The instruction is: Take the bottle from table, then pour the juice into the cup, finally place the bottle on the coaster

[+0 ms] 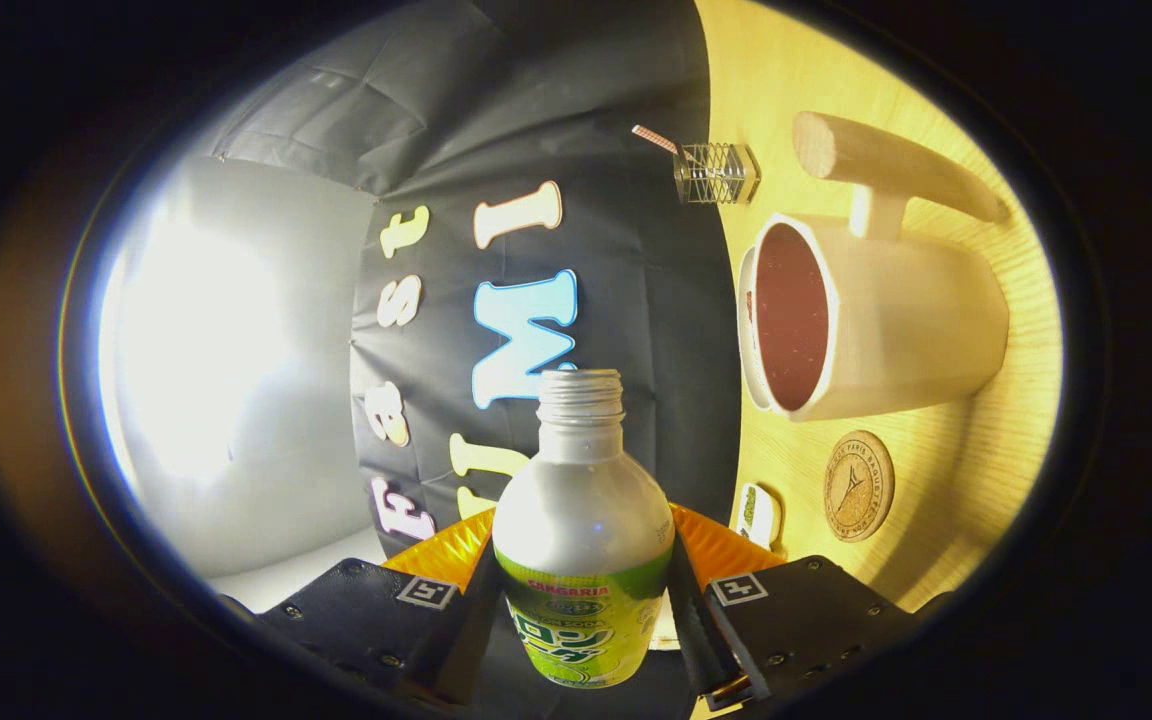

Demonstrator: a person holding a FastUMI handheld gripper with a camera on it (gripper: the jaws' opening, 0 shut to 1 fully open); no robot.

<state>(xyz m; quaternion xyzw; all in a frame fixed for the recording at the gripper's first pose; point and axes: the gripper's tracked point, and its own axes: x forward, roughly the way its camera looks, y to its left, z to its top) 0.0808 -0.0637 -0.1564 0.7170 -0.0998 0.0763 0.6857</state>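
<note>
The hand-held gripper (581, 600) is pinching the bottle (581, 560), one finger pressed to each side of its body, so the bottle sits squarely between them. The whole view is rolled over sideways: the wooden desk (946, 480) stands like a wall beside the bottle, with the booth's black cloth behind.

The bottle is silvery metal with a bare threaded neck, its cap off. A green and yellow label wraps the lower body; a red word across the top of it looks like "SANGARIA", and the larger characters below are not Latin script.

Beyond the fingers, on the desk, stands a pale cup (871, 320) with a dark reddish inside and a thick wooden handle (886, 165), its mouth turned toward the bottle's side. Just beside the cup lies a round cork coaster (858, 486), apart from the bottle; it has a stamped ring of lettering too small to read. Nearer the fingers is a small white object with green print (758, 515), unclear. Past the cup sits a small clear glass block with a striped stick (716, 172).
</note>
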